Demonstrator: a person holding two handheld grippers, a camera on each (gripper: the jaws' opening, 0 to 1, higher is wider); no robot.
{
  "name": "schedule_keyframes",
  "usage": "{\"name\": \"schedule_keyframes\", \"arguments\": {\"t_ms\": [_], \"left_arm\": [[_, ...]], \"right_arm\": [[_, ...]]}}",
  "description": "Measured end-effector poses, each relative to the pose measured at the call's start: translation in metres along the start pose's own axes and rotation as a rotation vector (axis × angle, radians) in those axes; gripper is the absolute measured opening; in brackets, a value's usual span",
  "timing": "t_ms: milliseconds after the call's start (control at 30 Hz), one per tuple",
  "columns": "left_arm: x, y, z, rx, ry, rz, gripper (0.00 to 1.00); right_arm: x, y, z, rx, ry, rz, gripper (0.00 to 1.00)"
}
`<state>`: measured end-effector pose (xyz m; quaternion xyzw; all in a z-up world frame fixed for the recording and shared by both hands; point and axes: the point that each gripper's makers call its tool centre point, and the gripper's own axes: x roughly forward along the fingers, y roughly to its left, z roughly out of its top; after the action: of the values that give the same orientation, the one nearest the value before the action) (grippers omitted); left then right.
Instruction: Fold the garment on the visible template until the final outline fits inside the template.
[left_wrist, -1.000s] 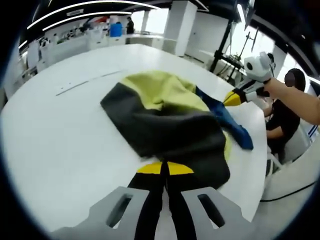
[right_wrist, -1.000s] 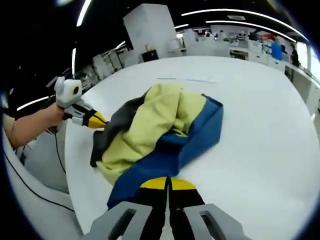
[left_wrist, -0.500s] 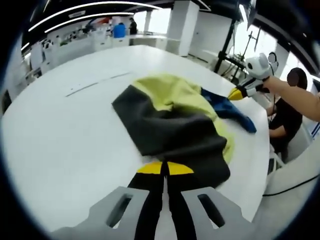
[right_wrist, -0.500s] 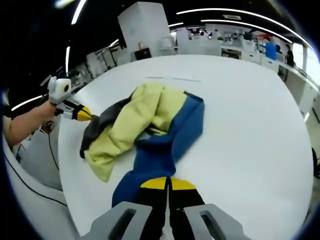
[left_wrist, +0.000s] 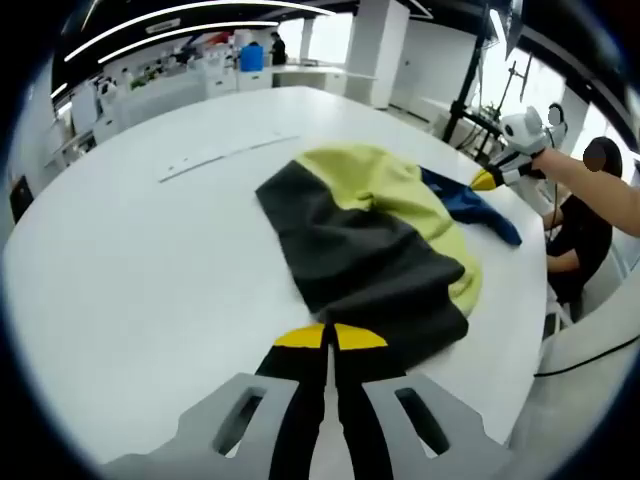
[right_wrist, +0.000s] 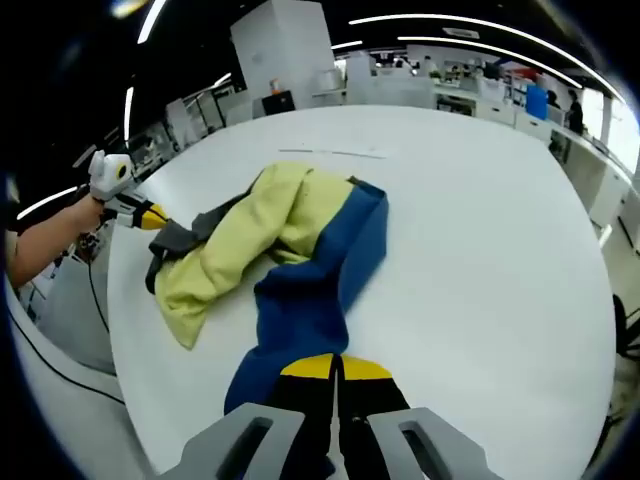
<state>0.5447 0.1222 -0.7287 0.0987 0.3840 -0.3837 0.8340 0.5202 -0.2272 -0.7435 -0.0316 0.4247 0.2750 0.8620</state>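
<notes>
A crumpled garment lies on the white table (left_wrist: 130, 250), made of dark grey (left_wrist: 360, 255), yellow-green (left_wrist: 395, 190) and blue (left_wrist: 470, 205) panels. My left gripper (left_wrist: 328, 340) is shut on the grey edge nearest me. In the right gripper view the same garment shows its blue panel (right_wrist: 320, 280) and yellow-green panel (right_wrist: 250, 235). My right gripper (right_wrist: 338, 370) is shut on the blue end. Each gripper also appears in the other's view, held by a hand: the right gripper (left_wrist: 487, 180) at the far blue end, the left gripper (right_wrist: 152, 215) at the grey end.
Thin template lines (left_wrist: 225, 155) are marked on the table beyond the garment, also seen as template lines (right_wrist: 335, 152). The table edge (left_wrist: 535, 300) runs close on the right. A seated person (left_wrist: 580, 230) is beyond that edge. Benches and equipment stand far behind.
The two grippers have drawn apart, stretching the garment out longer between them. The blue panel now lies straighter and the pile is flatter.
</notes>
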Motion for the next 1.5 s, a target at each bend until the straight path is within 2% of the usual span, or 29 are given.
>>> {"name": "schedule_keyframes", "arguments": {"t_ms": [333,667,1067,1500], "left_arm": [[-0.012,0.021,-0.01,-0.01,0.024,0.034,0.0],[-0.022,0.033,-0.018,-0.011,0.049,0.066,0.0],[-0.035,0.065,-0.033,-0.029,0.093,0.121,0.0],[-0.037,0.087,-0.04,-0.045,0.124,0.144,0.0]], "right_arm": [[-0.003,-0.013,-0.004,-0.011,0.027,-0.027,0.0],[-0.006,-0.031,-0.002,-0.008,0.041,-0.056,0.0],[-0.006,-0.056,-0.005,0.001,0.065,-0.095,0.0],[-0.003,-0.07,-0.005,0.003,0.09,-0.104,0.0]]}}
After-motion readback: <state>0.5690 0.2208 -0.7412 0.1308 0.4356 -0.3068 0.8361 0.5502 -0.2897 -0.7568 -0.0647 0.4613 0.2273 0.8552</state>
